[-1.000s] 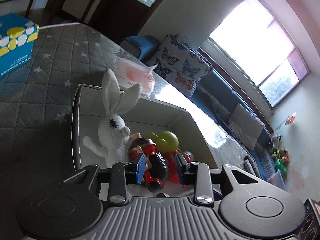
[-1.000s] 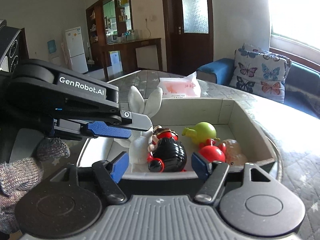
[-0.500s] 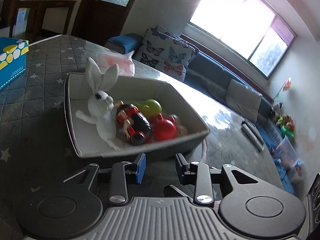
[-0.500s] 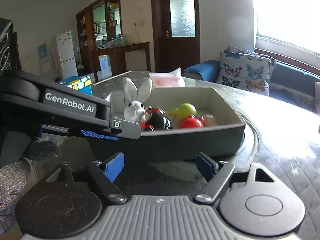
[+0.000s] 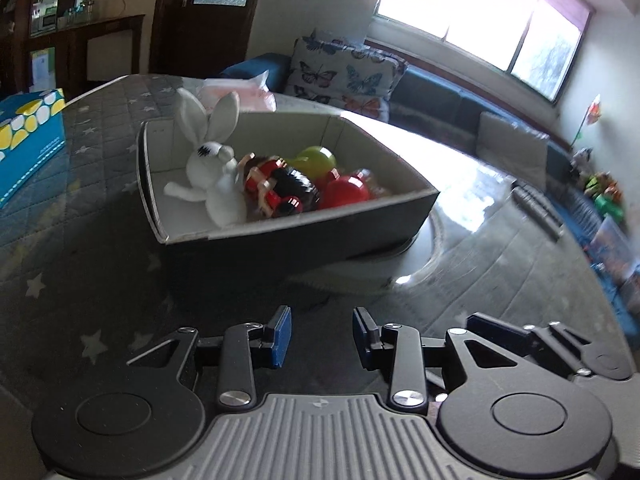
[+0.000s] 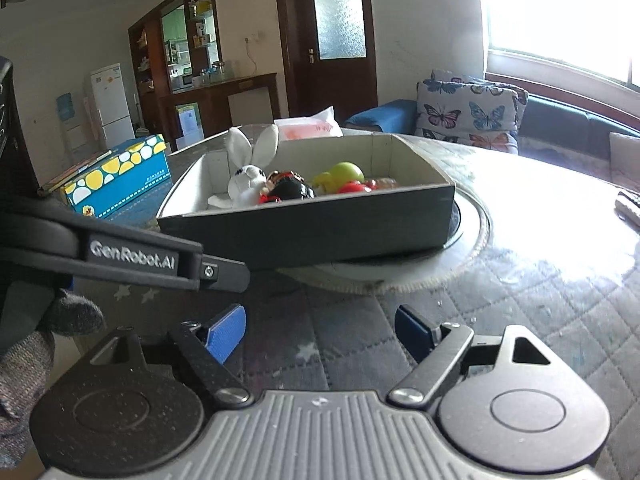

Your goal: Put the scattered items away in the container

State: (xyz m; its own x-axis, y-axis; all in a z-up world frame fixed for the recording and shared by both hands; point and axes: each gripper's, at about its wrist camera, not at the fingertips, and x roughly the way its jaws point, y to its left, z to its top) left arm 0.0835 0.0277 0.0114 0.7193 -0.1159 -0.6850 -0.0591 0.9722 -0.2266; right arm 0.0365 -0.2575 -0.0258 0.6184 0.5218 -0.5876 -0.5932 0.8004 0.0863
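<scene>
A dark box (image 5: 320, 228) (image 6: 320, 232) with pale inner walls stands on the quilted table. In it lie a white plush rabbit (image 5: 212, 160) (image 6: 246, 178), a red and black toy figure (image 5: 280, 188) (image 6: 290, 188), a green toy (image 5: 318, 158) (image 6: 344, 172) and a red ball (image 5: 346, 194). My left gripper (image 5: 321, 334) is open and empty, well in front of the box. My right gripper (image 6: 320, 330) is open wide and empty, also in front of the box. The left gripper's arm (image 6: 132, 254) crosses the left of the right wrist view.
A blue and yellow tissue box (image 5: 24, 140) (image 6: 120, 176) sits left of the dark box. A pink wipes pack (image 5: 240, 94) (image 6: 308, 128) lies behind it. A round glass turntable (image 6: 468, 232) lies under the box. A remote (image 6: 628, 206) lies far right.
Both grippers have drawn back and away from the box; the left one was over the toys a second ago. The toys stay in the box.
</scene>
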